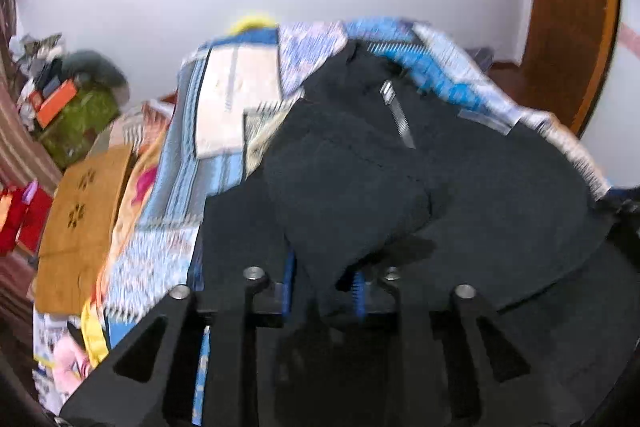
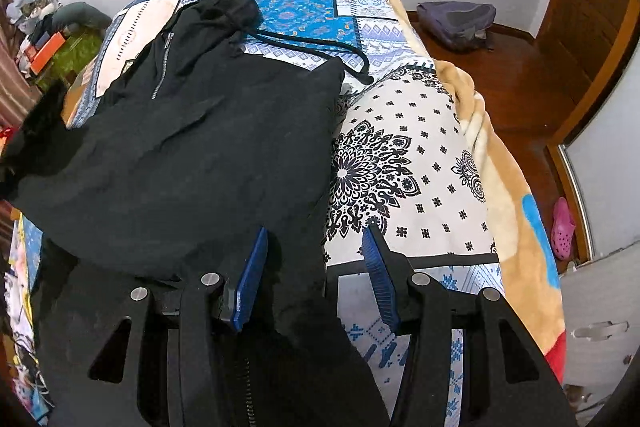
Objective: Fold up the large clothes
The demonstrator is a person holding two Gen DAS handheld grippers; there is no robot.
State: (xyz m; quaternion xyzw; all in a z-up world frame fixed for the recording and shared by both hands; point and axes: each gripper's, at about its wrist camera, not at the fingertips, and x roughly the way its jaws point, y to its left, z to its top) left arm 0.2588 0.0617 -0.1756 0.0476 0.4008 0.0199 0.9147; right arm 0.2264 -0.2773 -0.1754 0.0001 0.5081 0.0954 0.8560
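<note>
Your left gripper [image 1: 326, 287] has its blue pads close together with a fold of the black hoodie [image 1: 400, 167] bunched between them. The cloth lifts straight off the pads, so it looks pinched. That view is smeared with motion blur though, so the exact pad contact is hard to make out.

Your right gripper [image 2: 316, 267] stands with its jaws clearly apart. The hoodie's right edge runs up between the two pads, but neither pad presses on it: the left pad sits over black cloth, the right one over the white patterned bedspread [image 2: 420, 167].

The hoodie lies across the left half of the bed. Its hood [image 2: 228, 7] is at the far end, the zipper [image 2: 162, 67] runs down the chest, and a drawstring [image 2: 320, 47] trails off the hood to the right over the bedspread.

For room to move, everything right of the hoodie is bare bedspread out to the tan blanket [image 2: 508, 155] along the bed's edge. Past that is wood floor with a grey backpack [image 2: 456, 19] and a pink clog [image 2: 563, 227].

Left of the hoodie, a brown cabinet [image 1: 80, 219] and a cluttered green box [image 1: 76, 123] stand close to the bed.

The hoodie's near hem drops under both grippers and out of frame, and its left sleeve is cut off at the right view's edge.
</note>
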